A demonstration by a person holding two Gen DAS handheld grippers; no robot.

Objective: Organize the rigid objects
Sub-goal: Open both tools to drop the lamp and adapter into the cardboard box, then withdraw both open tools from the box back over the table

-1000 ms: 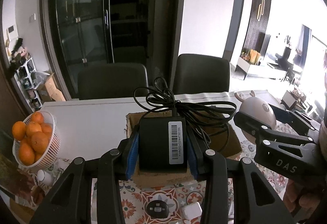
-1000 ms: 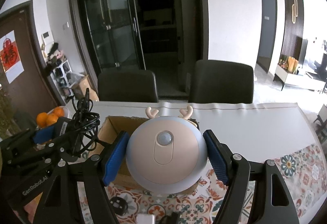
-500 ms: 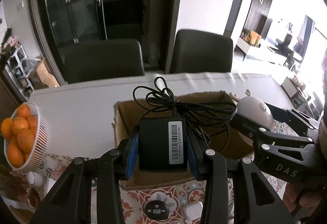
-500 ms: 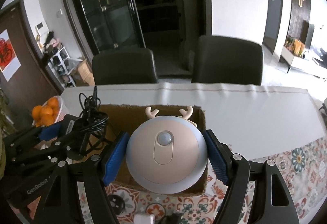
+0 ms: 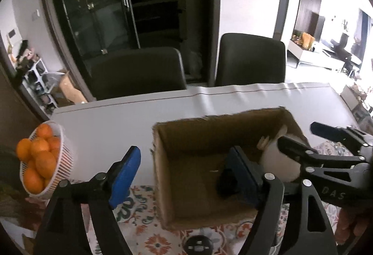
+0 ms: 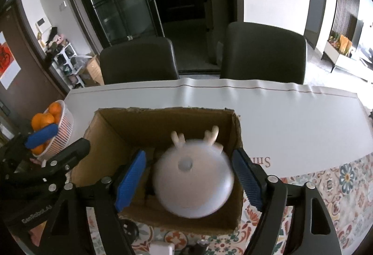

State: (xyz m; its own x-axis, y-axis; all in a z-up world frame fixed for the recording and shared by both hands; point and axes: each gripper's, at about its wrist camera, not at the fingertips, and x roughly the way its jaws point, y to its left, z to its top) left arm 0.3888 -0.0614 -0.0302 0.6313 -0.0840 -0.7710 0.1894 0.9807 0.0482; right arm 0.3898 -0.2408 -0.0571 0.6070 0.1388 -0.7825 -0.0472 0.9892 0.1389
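Right wrist view: blurred antlered lamp between opening right gripper pads, over box

Both wrist views look steeply down and forward from close above the cardboard box on the counter. The left wrist view sits at the box's left side, the right wrist view over its right half. Both share the box, the orange basket left of it, and two dark chairs behind it.
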